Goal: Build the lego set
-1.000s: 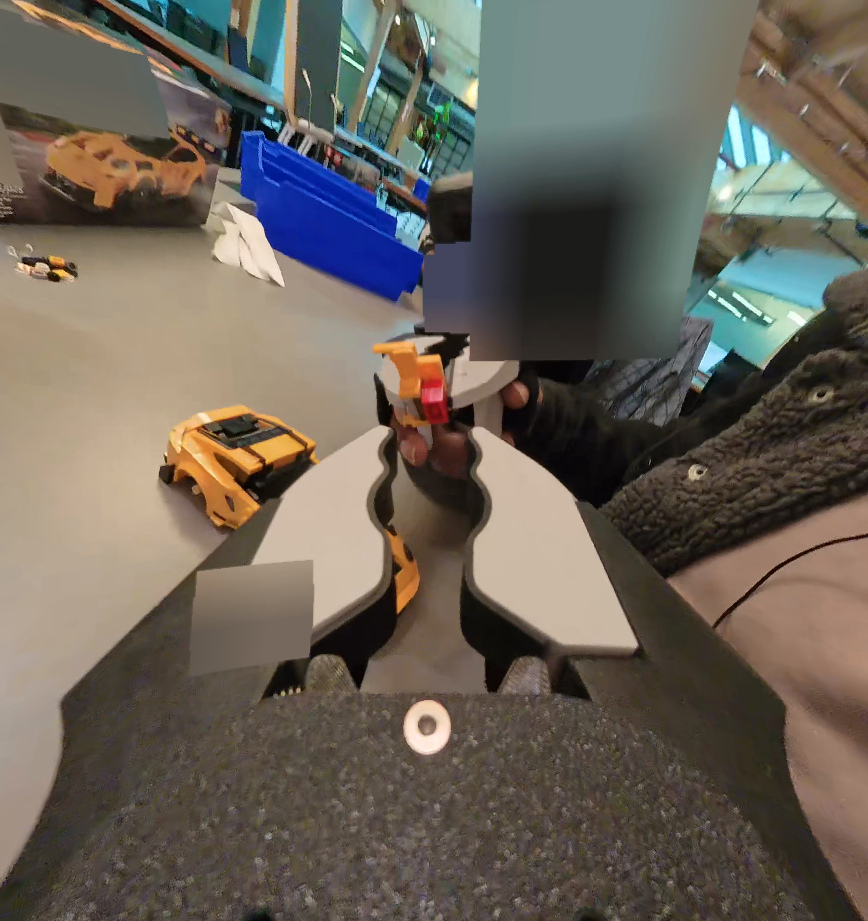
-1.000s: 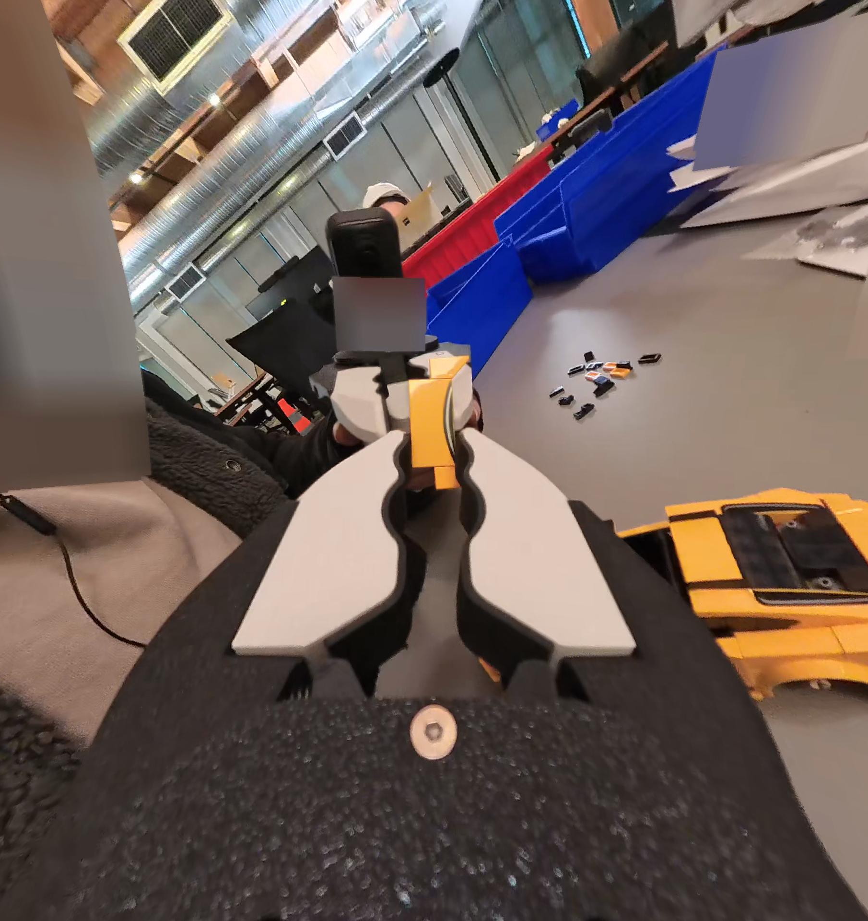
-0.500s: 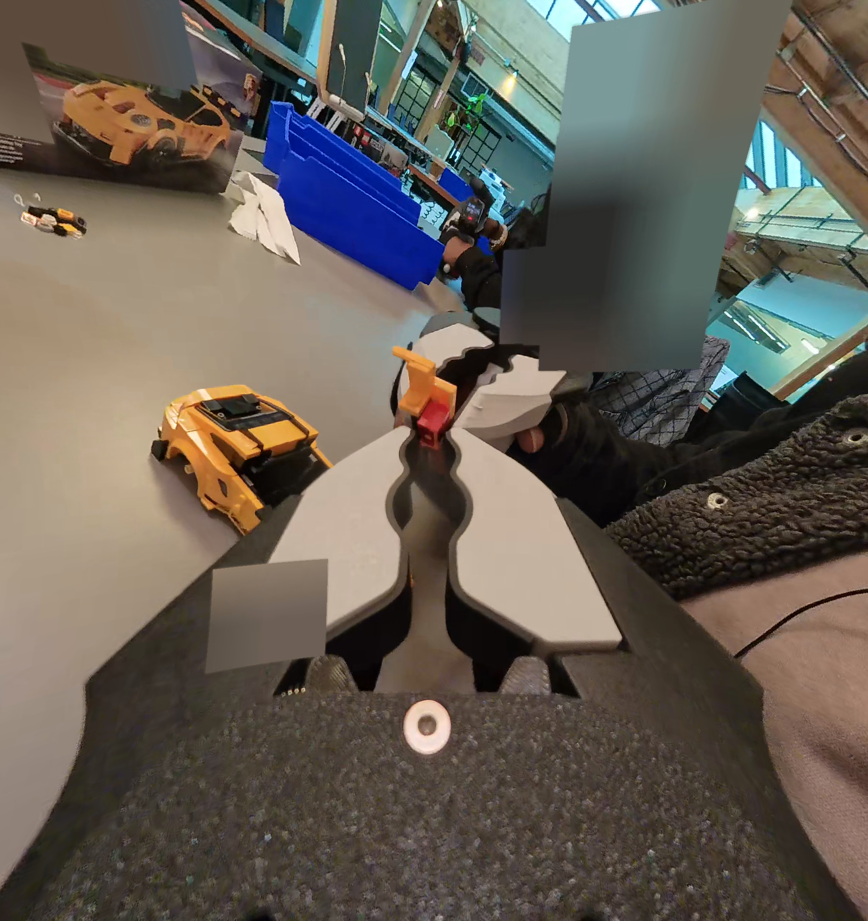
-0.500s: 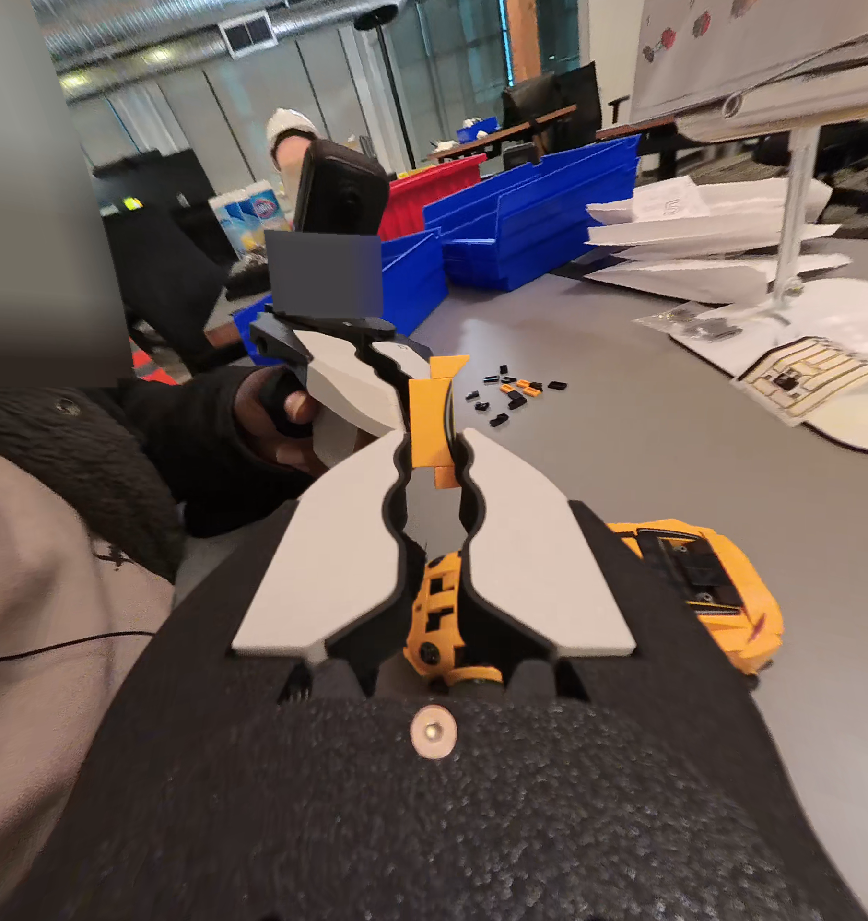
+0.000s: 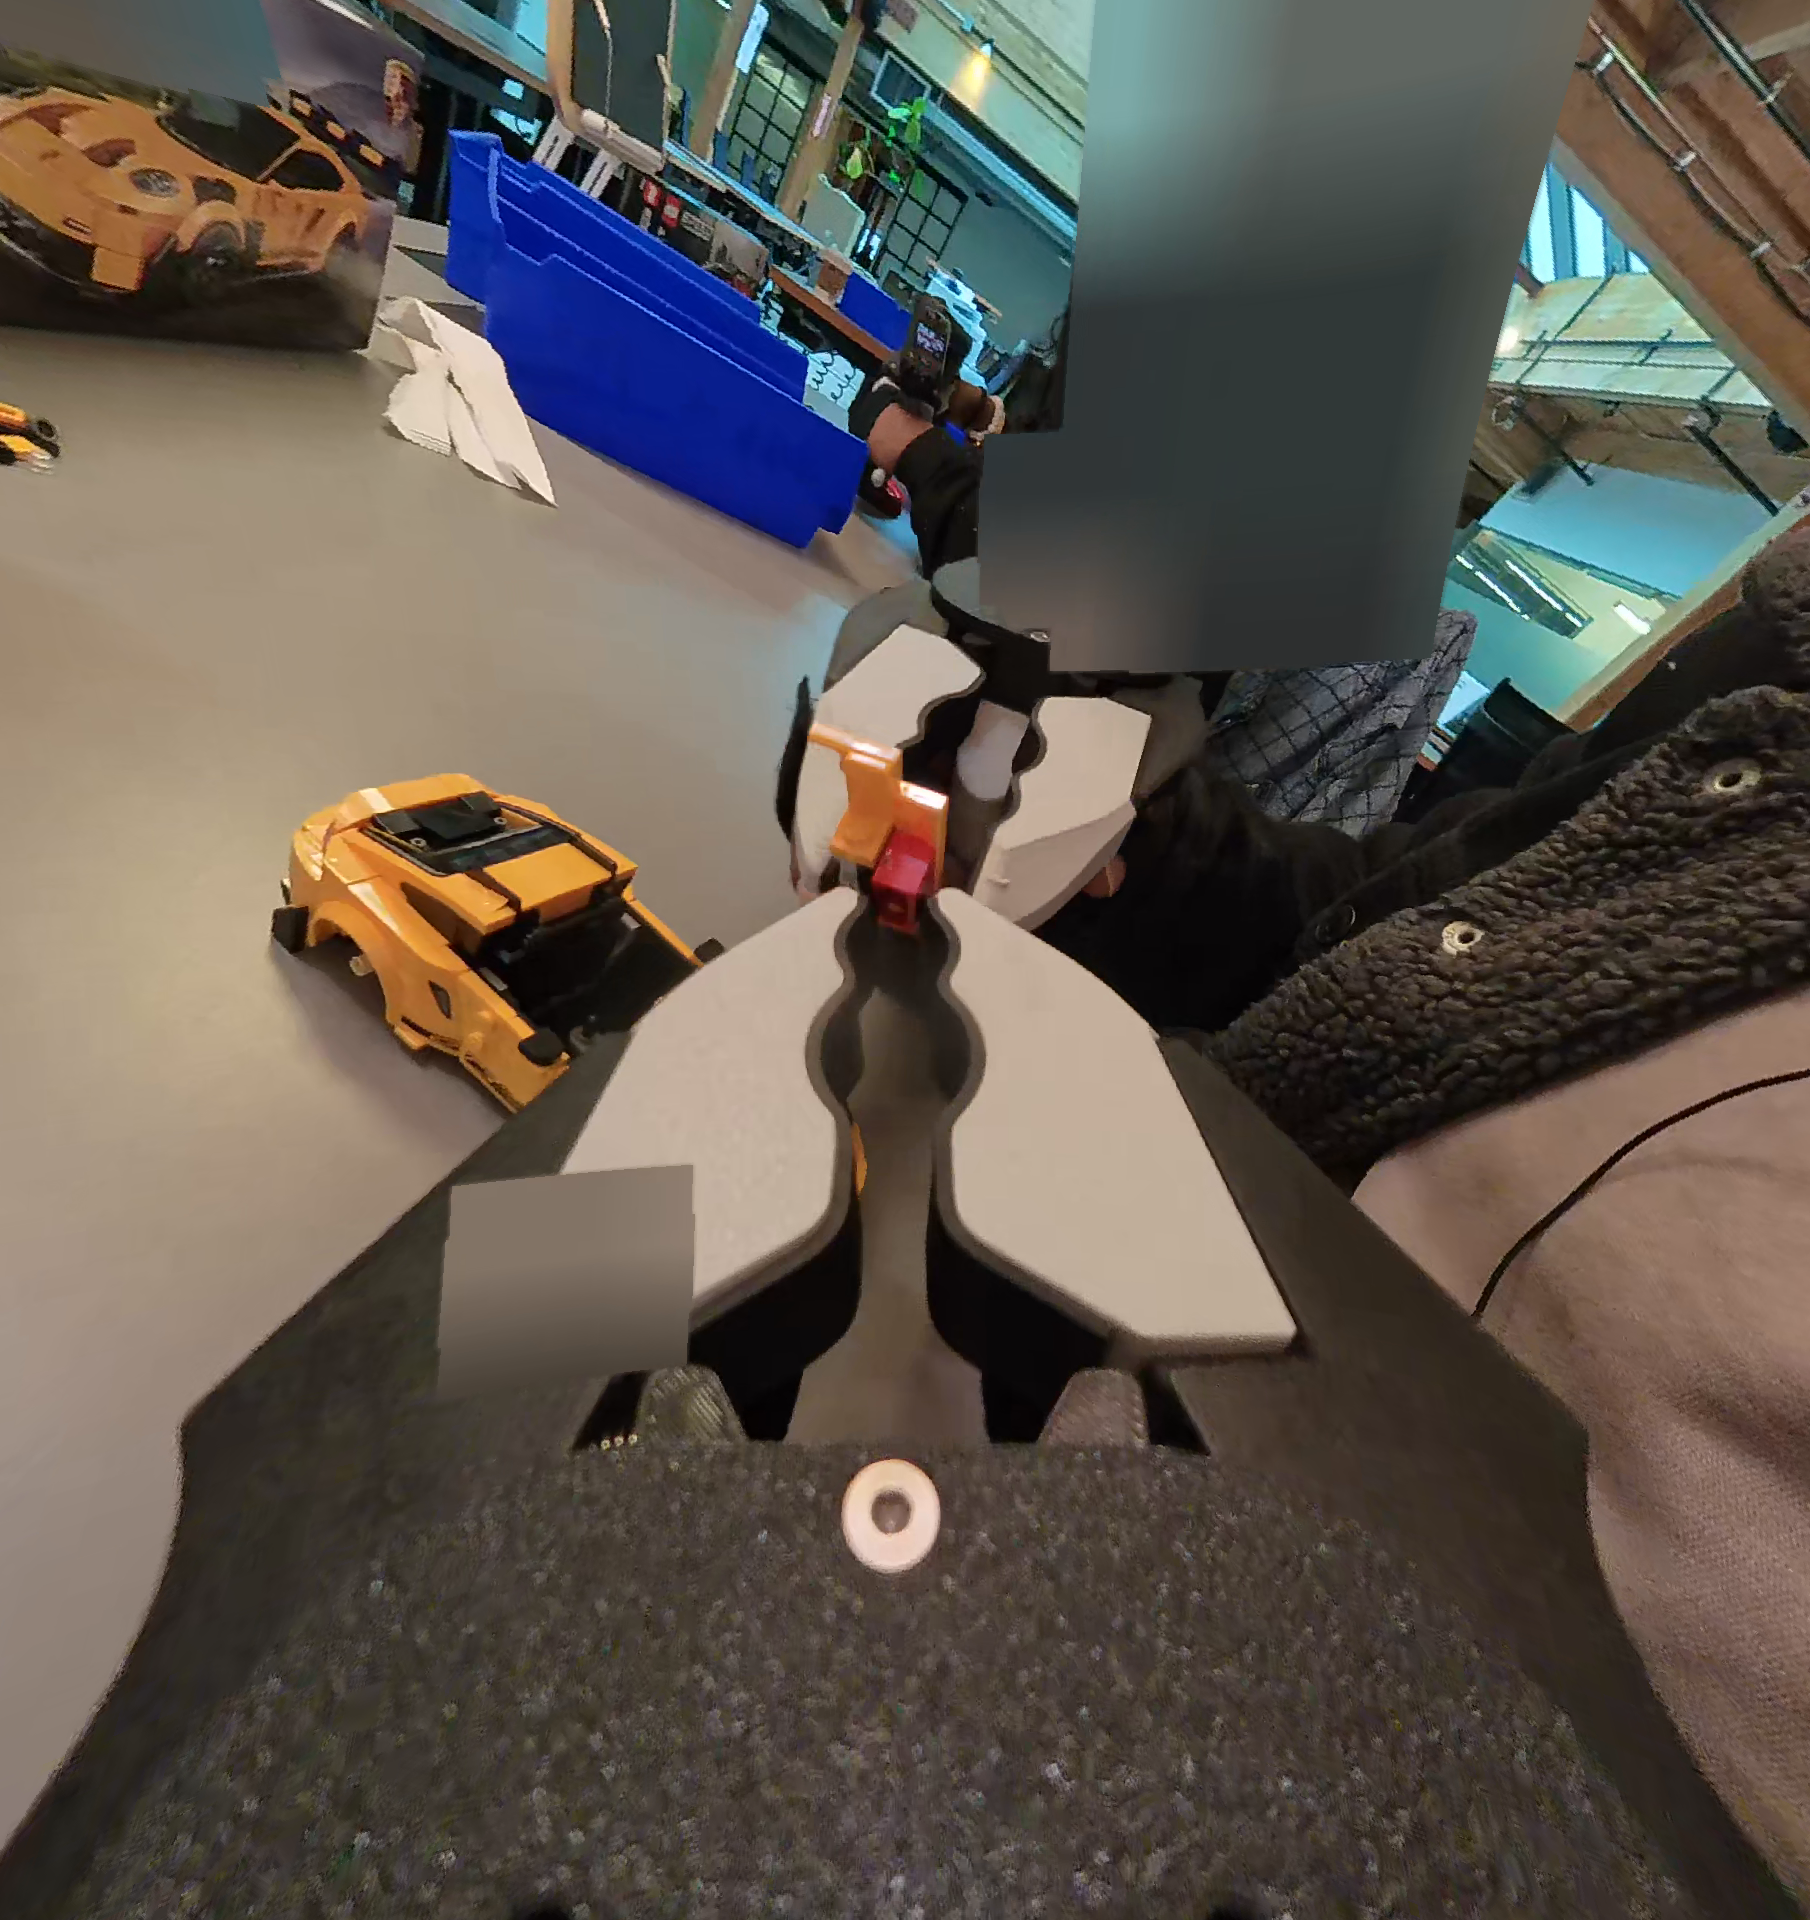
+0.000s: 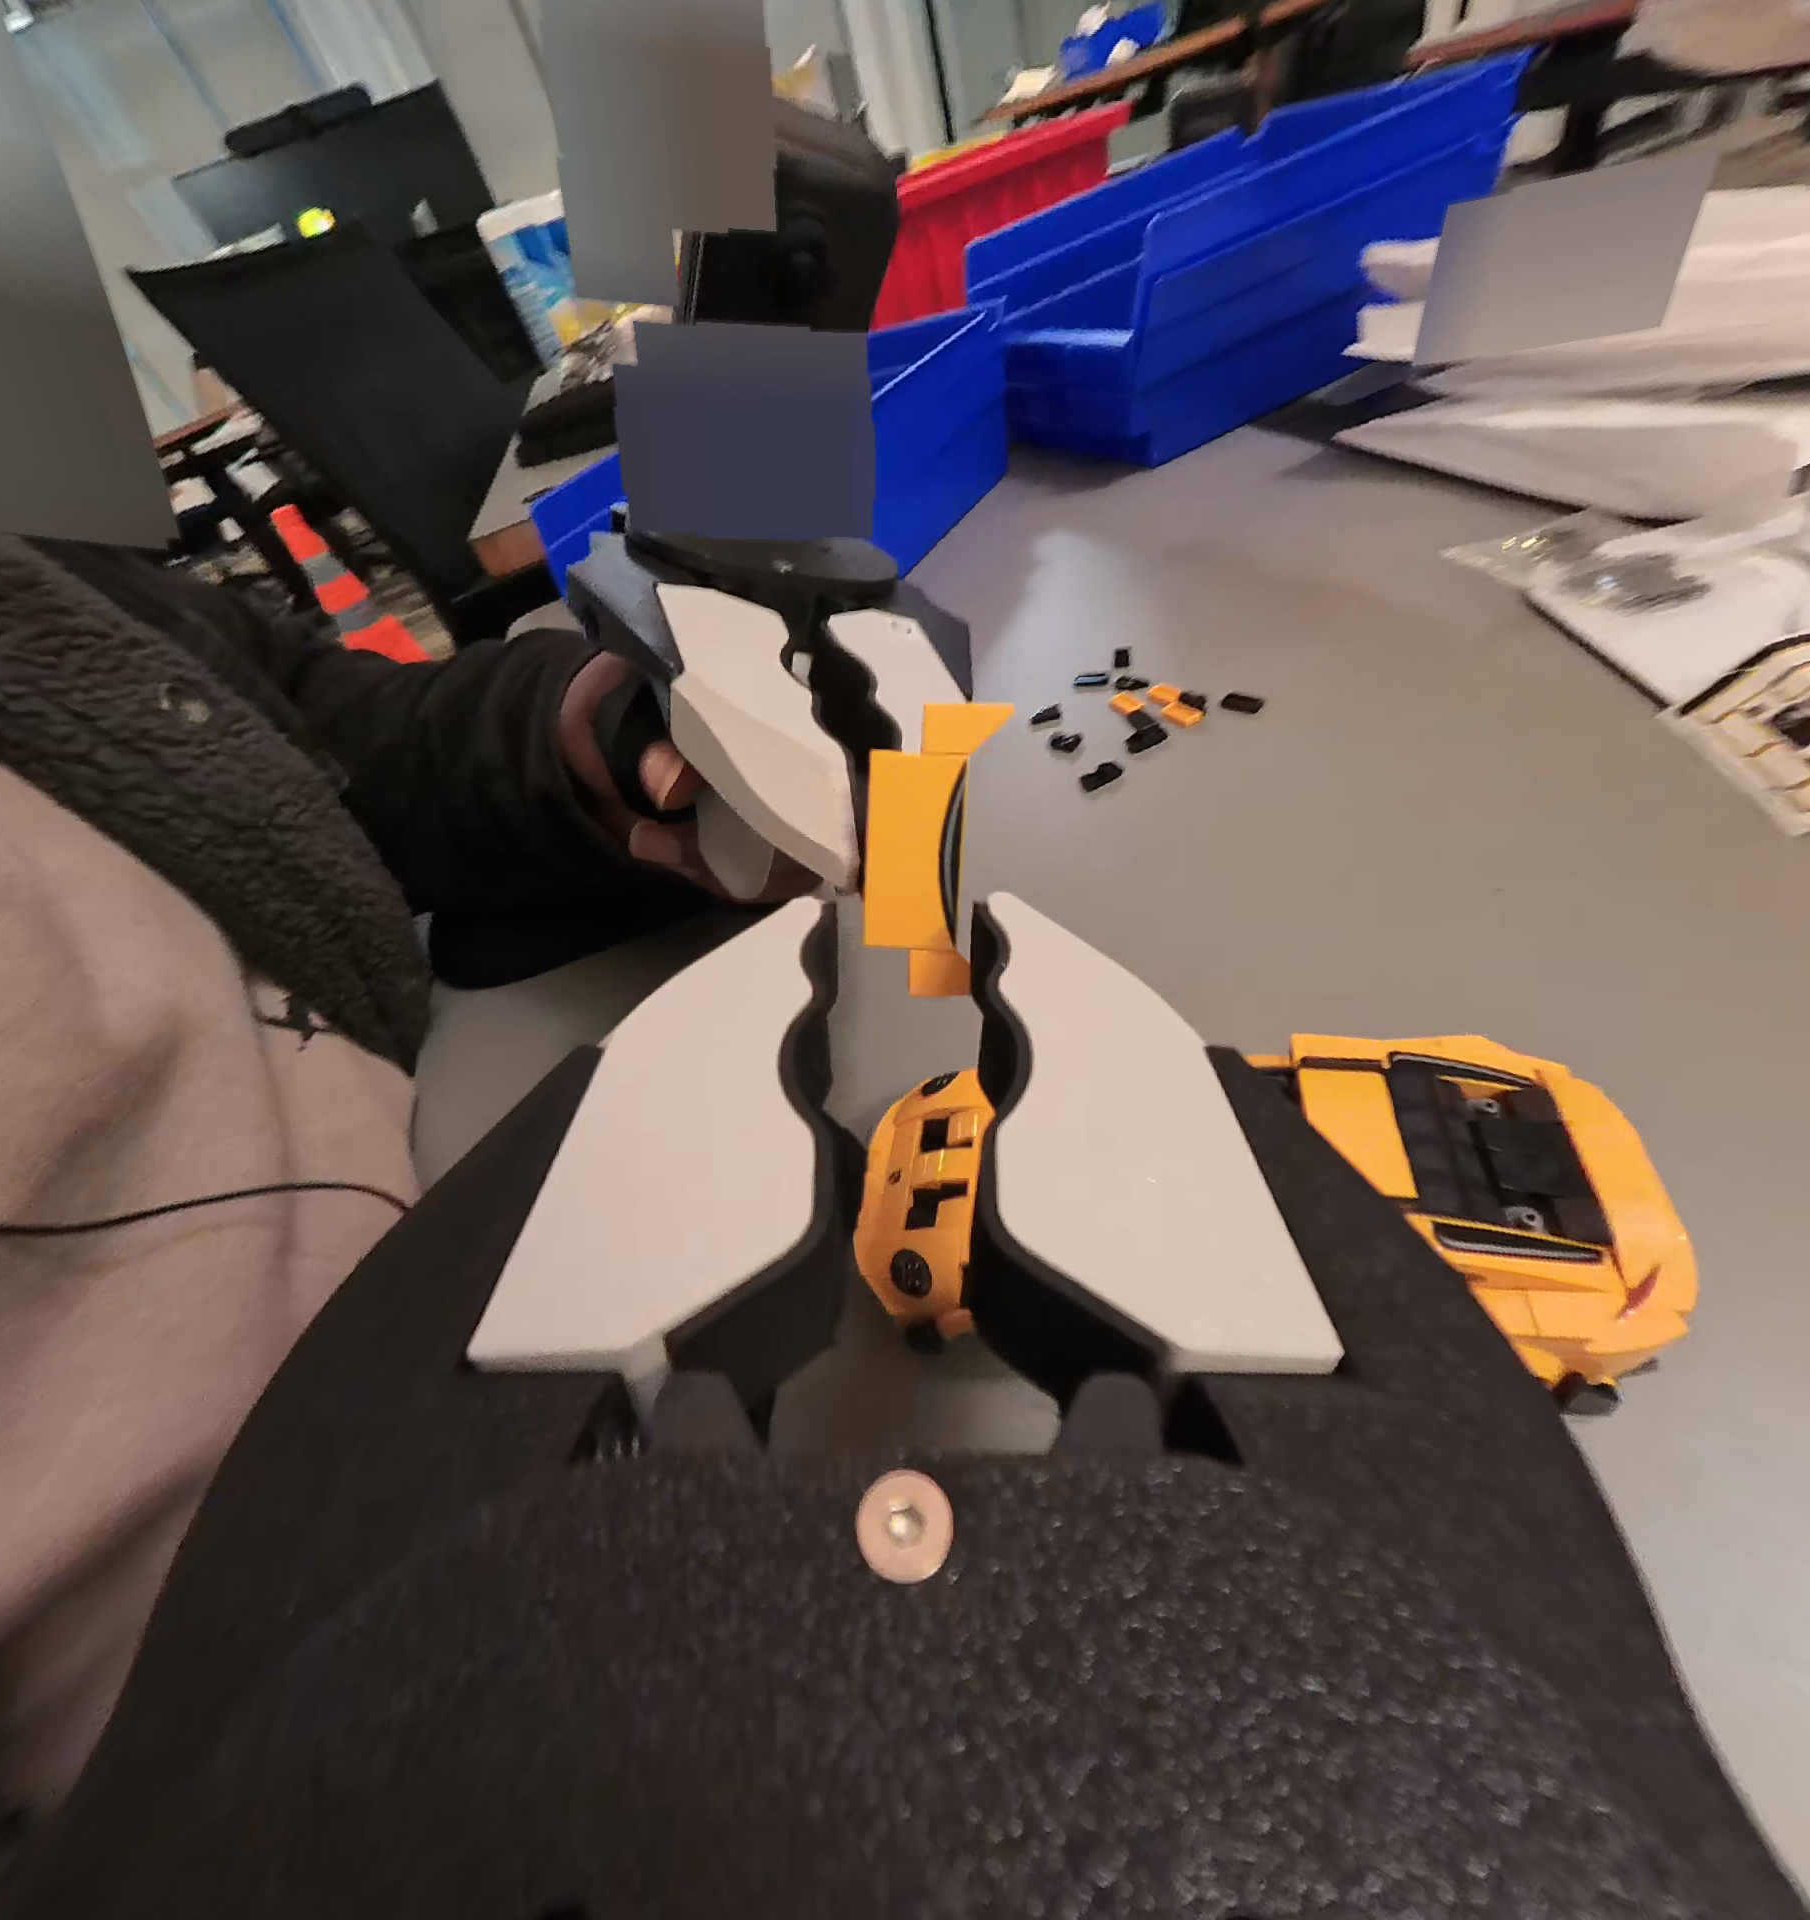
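Left wrist view: left tongs (image 5: 896, 904) pinching the small orange-red lego piece (image 5: 885, 821) at tips, car body (image 5: 465, 925) sitting on surface (image 5: 257, 644) at 10 o'clock; right wrist view: right tongs (image 6: 906, 920) spreading apart, piece touching one finger only.

Bench (image 5: 257, 644): plain grey. Lego car body (image 5: 465, 914), left of centre: orange-yellow with black roof panels and black stripes. Held lego sub-assembly (image 5: 875, 805), centre: orange with a red brick at its lower end. Left gripper (image 5: 896, 914) fingers light grey, edged black; mount speckled black. Storage bins (image 5: 652, 384), upper centre: solid blue. Loose small pieces (image 6: 1140, 717), right of centre: black and orange. Further bin (image 6: 994, 197), top: red.
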The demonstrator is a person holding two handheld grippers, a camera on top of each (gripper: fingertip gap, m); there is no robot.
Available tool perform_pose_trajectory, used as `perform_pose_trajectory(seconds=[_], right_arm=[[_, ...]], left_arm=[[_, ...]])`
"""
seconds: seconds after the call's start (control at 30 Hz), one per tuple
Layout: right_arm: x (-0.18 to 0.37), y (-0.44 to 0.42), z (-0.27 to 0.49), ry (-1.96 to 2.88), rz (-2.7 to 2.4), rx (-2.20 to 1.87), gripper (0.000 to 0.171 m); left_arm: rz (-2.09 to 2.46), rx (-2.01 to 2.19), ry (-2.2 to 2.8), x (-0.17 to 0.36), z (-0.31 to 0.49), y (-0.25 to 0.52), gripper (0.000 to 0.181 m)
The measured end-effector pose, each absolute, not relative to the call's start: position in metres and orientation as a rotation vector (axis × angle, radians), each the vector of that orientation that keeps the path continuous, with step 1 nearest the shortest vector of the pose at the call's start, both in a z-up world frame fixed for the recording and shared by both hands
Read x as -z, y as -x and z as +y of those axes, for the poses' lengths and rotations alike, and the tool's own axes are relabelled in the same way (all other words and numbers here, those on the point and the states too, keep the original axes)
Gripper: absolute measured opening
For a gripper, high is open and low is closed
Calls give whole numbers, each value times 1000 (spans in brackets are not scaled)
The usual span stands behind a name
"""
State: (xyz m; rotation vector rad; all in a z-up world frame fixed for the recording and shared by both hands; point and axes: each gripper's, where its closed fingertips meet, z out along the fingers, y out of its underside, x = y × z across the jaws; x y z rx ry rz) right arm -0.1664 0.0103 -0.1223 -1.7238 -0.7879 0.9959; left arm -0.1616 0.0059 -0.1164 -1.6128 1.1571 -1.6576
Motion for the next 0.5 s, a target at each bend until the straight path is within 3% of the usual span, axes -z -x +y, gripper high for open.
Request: perform_pose_trajectory(seconds=[0.5], right_arm=[[113, 164, 6, 1713, -821, -1170, 18]], left_arm=[[1240, 1613, 1589, 121, -1, 161, 7]])
